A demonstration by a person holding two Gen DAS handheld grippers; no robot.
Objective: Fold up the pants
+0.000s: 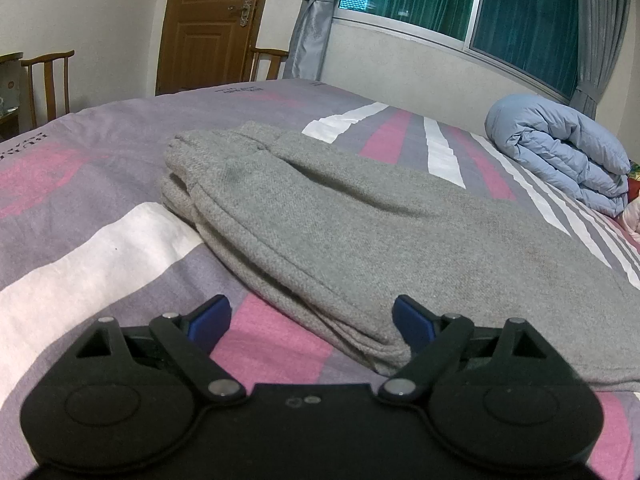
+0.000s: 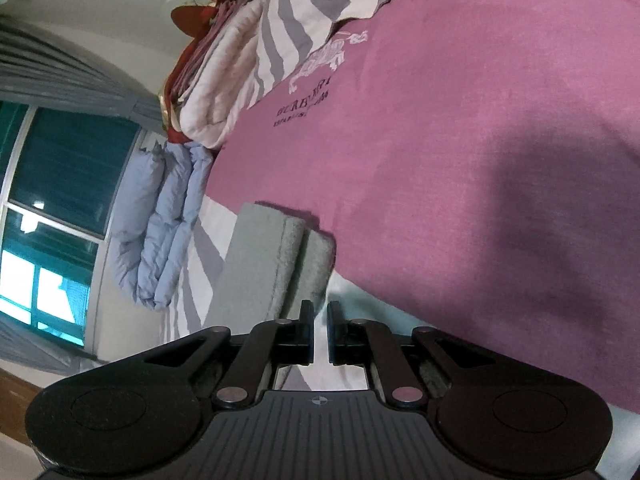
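Observation:
The grey pants (image 1: 340, 224) lie folded in layers on the striped bedspread (image 1: 100, 240), filling the middle of the left wrist view. My left gripper (image 1: 312, 318) is open and empty, just above the pants' near folded edge. In the right wrist view, which is rolled on its side, the folded end of the pants (image 2: 276, 260) lies just ahead of my right gripper (image 2: 319, 320). Its jaws stand almost closed with a narrow gap and hold nothing.
A rolled light-blue duvet (image 1: 560, 152) lies on the bed beyond the pants; it also shows in the right wrist view (image 2: 160, 224). Folded bedding (image 2: 224, 76) is stacked near it. Wooden chairs (image 1: 48, 80), a door (image 1: 208, 20) and a window (image 1: 480, 4) stand behind the bed.

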